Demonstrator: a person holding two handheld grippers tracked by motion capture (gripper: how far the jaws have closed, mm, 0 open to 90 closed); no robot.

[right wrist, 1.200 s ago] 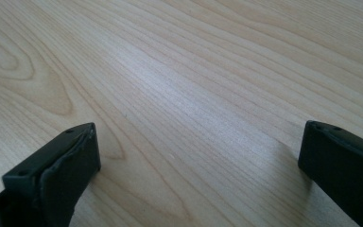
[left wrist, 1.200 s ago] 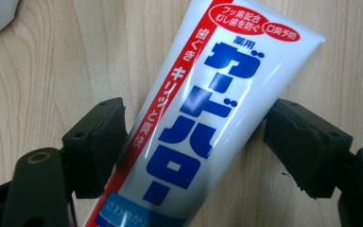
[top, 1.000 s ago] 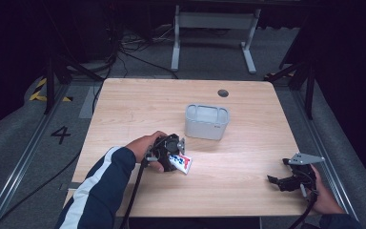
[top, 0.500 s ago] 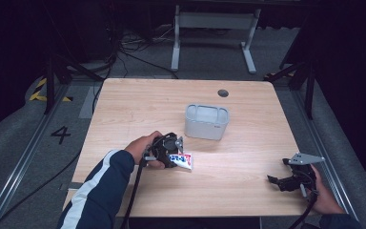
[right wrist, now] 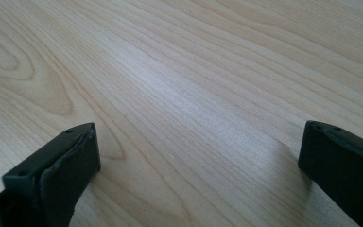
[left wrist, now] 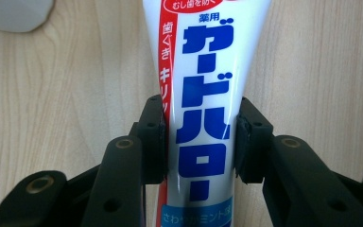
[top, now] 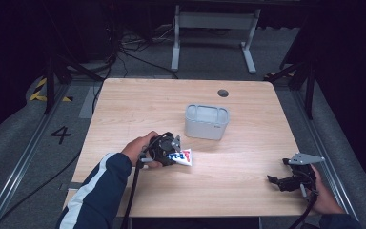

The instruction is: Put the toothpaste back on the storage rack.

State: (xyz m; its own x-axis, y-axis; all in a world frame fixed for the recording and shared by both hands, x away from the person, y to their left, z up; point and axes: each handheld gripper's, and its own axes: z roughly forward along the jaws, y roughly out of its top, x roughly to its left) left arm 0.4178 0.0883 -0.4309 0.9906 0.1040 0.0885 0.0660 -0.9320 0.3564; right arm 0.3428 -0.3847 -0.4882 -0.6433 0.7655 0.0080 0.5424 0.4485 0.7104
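On the table, left of centre: the toothpaste tube (top: 181, 157) lies flat on the wood, white with blue lettering and a red stripe.
Tube close up: in the left gripper view the toothpaste tube (left wrist: 203, 94) runs straight up the middle, away from the camera, its far end cut off by the top edge.
Left gripper (top: 170, 151): its jaws have just been closing and now clamp the tube, one pad pressed against each long side; the left gripper (left wrist: 202, 142) holds it low over the table.
Left hand (top: 140, 149): wrapped round the gripper body, a dark sleeve with a white stripe behind it.
Grey bin (top: 207, 121): stands upright just beyond the tube, near the middle of the table, apart from it.
Right gripper (top: 286, 181): near the front right corner, well apart from the tube; the right gripper (right wrist: 198, 156) has its jaws wide apart with bare wood between them.
Table (top: 248, 157): light wood grain.
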